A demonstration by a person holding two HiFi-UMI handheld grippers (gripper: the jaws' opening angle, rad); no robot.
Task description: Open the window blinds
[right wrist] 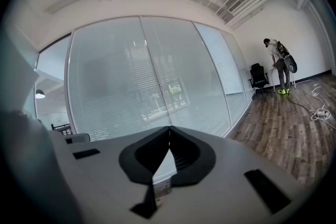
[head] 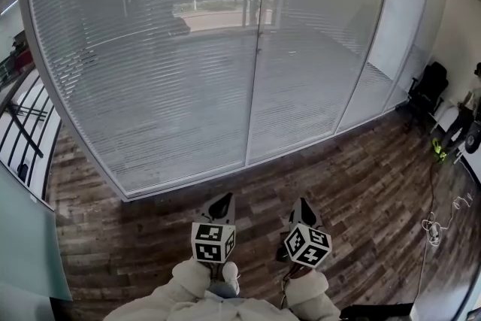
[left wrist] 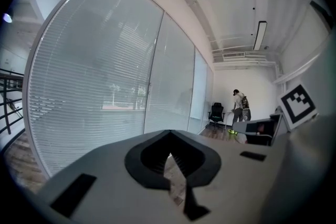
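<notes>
Claw state: left claw (left wrist: 169,135) has its jaws together, tips meeting, nothing between them; right claw (right wrist: 169,131) likewise, jaws closed tip to tip and empty; in the head view both sit low in the frame, side by side and near each other, each carrying its marker cube (head: 213,240), held by light sleeves (head: 188,282) at the bottom edge; both point towards the glass wall ahead. The blinds (head: 173,86) hang fully lowered over that curved glass wall, from the top down to the floor line; slats horizontal and close-set; trees and a pale strip of pavement show faintly through them in the upper middle. A vertical frame post (head: 255,64) splits the wall into panels; further panels curve away to the right. Both claws are well apart from the blinds, with a stretch of dark wooden floor (head: 361,184) between; neither touches slats or frame. No cord or wand for the blinds can be made out in any view. Left of the wall, a black railing (head: 22,124). At the far right end, a black office chair (head: 427,90) stands by the last panel; a person (right wrist: 277,63) stands near it against the white wall; a pale cable (head: 434,225) lies coiled on the floor there.
</notes>
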